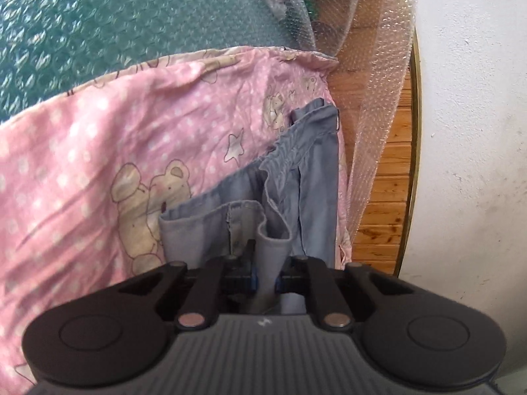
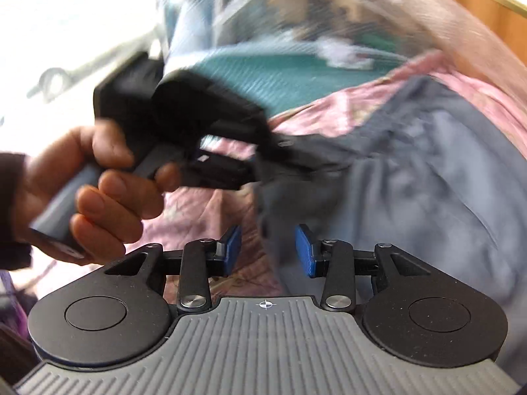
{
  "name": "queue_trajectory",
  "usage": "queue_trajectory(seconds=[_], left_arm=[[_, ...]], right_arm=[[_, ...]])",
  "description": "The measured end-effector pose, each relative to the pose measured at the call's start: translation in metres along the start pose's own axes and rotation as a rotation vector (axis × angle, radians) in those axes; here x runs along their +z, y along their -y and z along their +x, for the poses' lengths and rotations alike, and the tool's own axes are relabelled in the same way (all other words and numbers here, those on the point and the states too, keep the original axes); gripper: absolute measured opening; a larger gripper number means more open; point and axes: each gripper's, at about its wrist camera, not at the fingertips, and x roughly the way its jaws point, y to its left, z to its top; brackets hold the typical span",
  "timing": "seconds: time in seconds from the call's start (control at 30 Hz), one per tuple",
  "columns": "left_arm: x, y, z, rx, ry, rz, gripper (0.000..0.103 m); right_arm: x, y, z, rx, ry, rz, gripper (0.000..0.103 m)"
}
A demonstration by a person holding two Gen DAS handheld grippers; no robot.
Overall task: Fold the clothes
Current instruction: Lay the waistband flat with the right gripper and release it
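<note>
left gripper [image 1: 266, 276] clamped shut; right gripper [image 2: 267, 250] jaws apart, empty

The trousers [image 1: 316, 171] lay on the bedsheet [image 1: 98, 151] near its right edge. Bubble wrap [image 1: 378, 98] hung just right of the sheet, with the wall [image 1: 467, 131] beyond.

Grey-blue garment [image 1: 316, 171] on a pink sheet [image 1: 98, 138] with white dots, beige bears; teal surface [image 1: 98, 16] behind.

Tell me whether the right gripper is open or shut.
Open: the right gripper shows a wide gap between its blue pads, nothing clamped.
</note>
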Motion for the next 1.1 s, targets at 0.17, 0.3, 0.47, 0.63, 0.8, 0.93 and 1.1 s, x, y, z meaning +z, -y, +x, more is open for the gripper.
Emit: queue_trajectory(seconds=[0.17,0.3,0.47,0.63,0.8,0.93,1.1], left_arm=[[0.010,-0.017,-0.001,0.027,-0.022,0.043,0.010],[0.009,-0.017,-0.004,0.049,-0.025,0.075,0.010],[-0.007,0.009,-0.006,0.099,-0.036,0.168,0.033],[-0.030,0.041,0.002,0.150,-0.073,0.306,0.040],[-0.051,0.064,0.013,0.213,-0.108,0.434,0.046],[-0.043,0.022,0.008,0.243,-0.083,0.344,0.004],[-0.039,0.004,-0.023,0.215,-0.009,0.255,0.004]], right_arm=[[-0.045,0.068,-0.022,-0.228,-0.100,0.238,0.034],[-0.092,0.084,-0.037,-0.278,-0.128,0.181,0.027],[-0.096,0.102,-0.091,-0.343,-0.050,0.312,0.033],[-0.114,0.134,-0.118,-0.486,0.021,0.421,0.041],[-0.155,0.169,-0.122,-0.551,-0.047,0.453,0.048],[-0.193,0.192,-0.147,-0.572,-0.054,0.474,0.061],[-0.215,0.222,-0.184,-0.603,-0.095,0.556,0.059]])
